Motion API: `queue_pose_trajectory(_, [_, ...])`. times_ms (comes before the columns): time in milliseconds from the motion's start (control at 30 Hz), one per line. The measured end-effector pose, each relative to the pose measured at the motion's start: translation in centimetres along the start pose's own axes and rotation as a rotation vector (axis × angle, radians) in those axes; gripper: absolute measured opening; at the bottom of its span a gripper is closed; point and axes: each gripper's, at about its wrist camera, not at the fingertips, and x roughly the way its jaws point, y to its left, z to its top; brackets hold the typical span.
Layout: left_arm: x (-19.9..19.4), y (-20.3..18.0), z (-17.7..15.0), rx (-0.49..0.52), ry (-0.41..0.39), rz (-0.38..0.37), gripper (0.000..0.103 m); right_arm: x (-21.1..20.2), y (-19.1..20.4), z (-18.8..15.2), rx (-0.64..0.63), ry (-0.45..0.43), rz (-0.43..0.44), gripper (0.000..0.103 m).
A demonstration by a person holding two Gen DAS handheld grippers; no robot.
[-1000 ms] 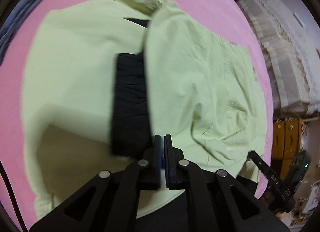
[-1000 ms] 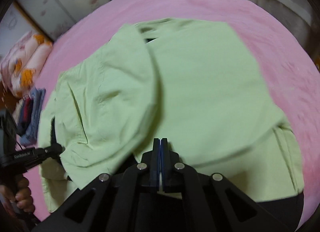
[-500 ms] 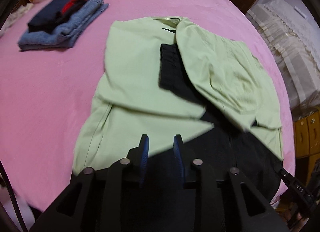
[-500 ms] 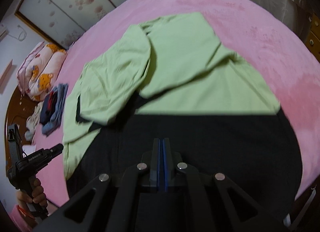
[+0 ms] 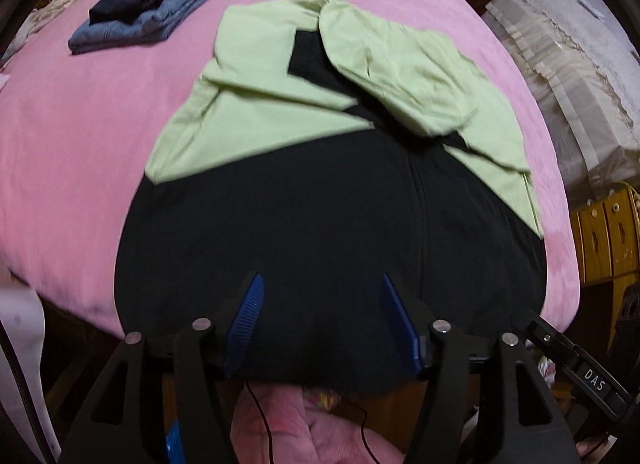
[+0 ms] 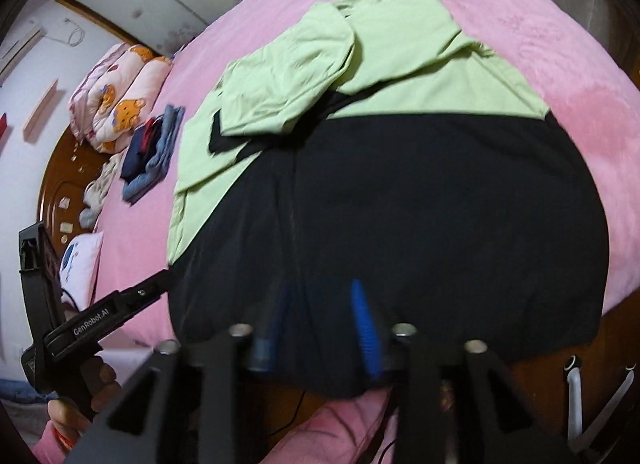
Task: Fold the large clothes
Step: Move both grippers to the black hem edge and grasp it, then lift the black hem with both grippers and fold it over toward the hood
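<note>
A large garment (image 5: 280,112), light green at its far half and black (image 5: 328,232) at its near half, lies spread on the pink bed (image 5: 80,136). Both green sleeves are folded in over its middle. It shows in the right wrist view too (image 6: 400,200). My left gripper (image 5: 320,320) is open and empty, pulled back above the garment's near black hem. My right gripper (image 6: 320,324) is open and empty, also above the near hem. The left gripper's body shows at the left of the right wrist view (image 6: 100,316).
A stack of folded jeans and dark clothes (image 5: 148,4) lies at the bed's far left. A bear-print quilt (image 6: 116,96) lies near the wooden headboard (image 6: 60,180). A lace-covered pile (image 5: 568,76) and wooden drawers (image 5: 608,232) stand to the right of the bed.
Both grippers have opened and pulled back toward the near edge of the bed. The garment, held up close a second ago, now lies flat with its black near half in view.
</note>
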Motion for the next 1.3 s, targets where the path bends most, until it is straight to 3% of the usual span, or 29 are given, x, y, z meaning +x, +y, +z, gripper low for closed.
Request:
queue_pose_trajectory(100, [-0.6,0.0,-1.8,-0.007,0.030,-0.001,0.076,-0.5,0.5,-1.4,-0.021,0.023,-0.026,0.046])
queue_pose_trajectory(167, [-0.7,0.1,-2.8,-0.011,0.052,0.009,0.077,-0.9,0.6,-2.5,-0.027,0.037,-0.039,0.058])
queue_pose_trajectory(300, [-0.6,1.0,-4.4,-0.035,0.099,0.049,0.082,-1.0,0.0,-3.5,-0.006,0.073,-0.050,0.060])
queue_pose_trajectory(433, [0.1,2.6,-5.3,-0.057,0.129,0.081,0.085,-0.9,-1.0,-4.2,-0.004,0.085,-0.089,0.070])
queue_pose_trajectory(900, [4.6,12.9,-6.3,-0.125,0.243,0.209,0.086,-0.6,-14.0,-3.8,0.094,0.049,-0.261,0.071])
queue_pose_trajectory(1100, [5.6,15.9,-5.8,-0.088,0.255,0.123,0.085,-2.2,-18.3,-2.6,0.122,-0.008,-0.260,0.071])
queue_pose_trajectory(1200, [6.1,17.0,-5.5,-0.076,0.247,0.088,0.085,-1.0,-19.9,-2.4,0.107,0.046,-0.217,0.071])
queue_pose_trajectory(1300, [6.9,17.9,-5.1,-0.067,0.256,0.056,0.085,0.2,-20.6,-2.3,0.069,0.092,-0.260,0.070])
